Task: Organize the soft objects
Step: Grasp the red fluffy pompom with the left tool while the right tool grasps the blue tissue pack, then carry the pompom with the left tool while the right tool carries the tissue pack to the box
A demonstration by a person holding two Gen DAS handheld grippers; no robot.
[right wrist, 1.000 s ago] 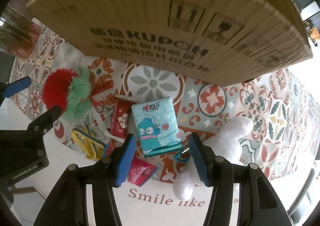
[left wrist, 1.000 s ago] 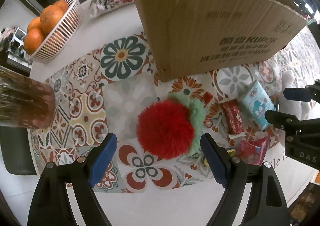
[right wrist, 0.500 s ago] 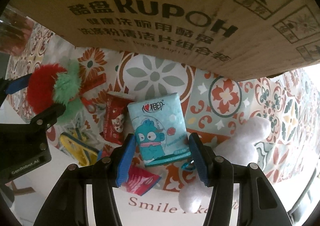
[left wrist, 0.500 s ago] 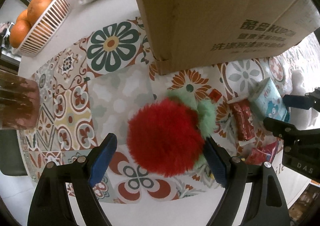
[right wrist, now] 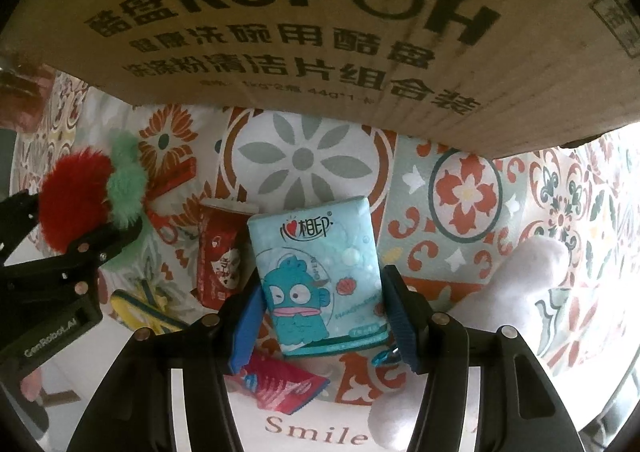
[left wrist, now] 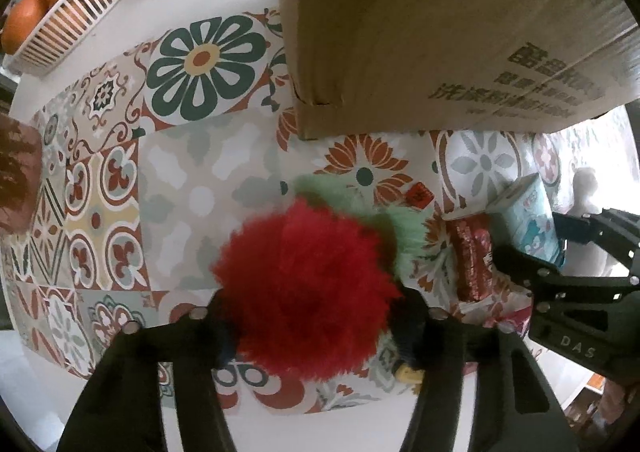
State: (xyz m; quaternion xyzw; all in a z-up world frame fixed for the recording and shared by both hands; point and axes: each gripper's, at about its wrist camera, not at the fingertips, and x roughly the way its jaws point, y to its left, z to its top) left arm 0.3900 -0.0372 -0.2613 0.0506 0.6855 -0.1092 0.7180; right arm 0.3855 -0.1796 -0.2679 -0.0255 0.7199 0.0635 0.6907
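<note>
The left gripper (left wrist: 316, 316) has its jaws pressed into the two flanks of the fluffy red pom-pom with pale green fur tufts (left wrist: 308, 292), and the fur bulges over both pads and hides them, so it reads as clamped on the toy, which looks to be still down on the patterned tile-print tablecloth (left wrist: 192, 188) rather than lifted. The right gripper (right wrist: 324, 308) stands with its jaws apart, one on each long side of the light blue soft tissue pack with a cartoon fish face (right wrist: 320, 276); the left blue pad sits at the pack's edge, but whether either pad truly touches it cannot be told. What the coming move turns on is this: the pack's long axis runs straight away from the right gripper, toward the brown corrugated cardboard box printed KUPOH (right wrist: 304, 20), so the jaws span its short width — a plain squeeze should catch it. The box stands just beyond both objects, its wall rising above them, and each would have to go up and over that wall. Beside the pack lie a red snack packet (right wrist: 220, 256) and a white plush toy (right wrist: 500, 292).
</note>
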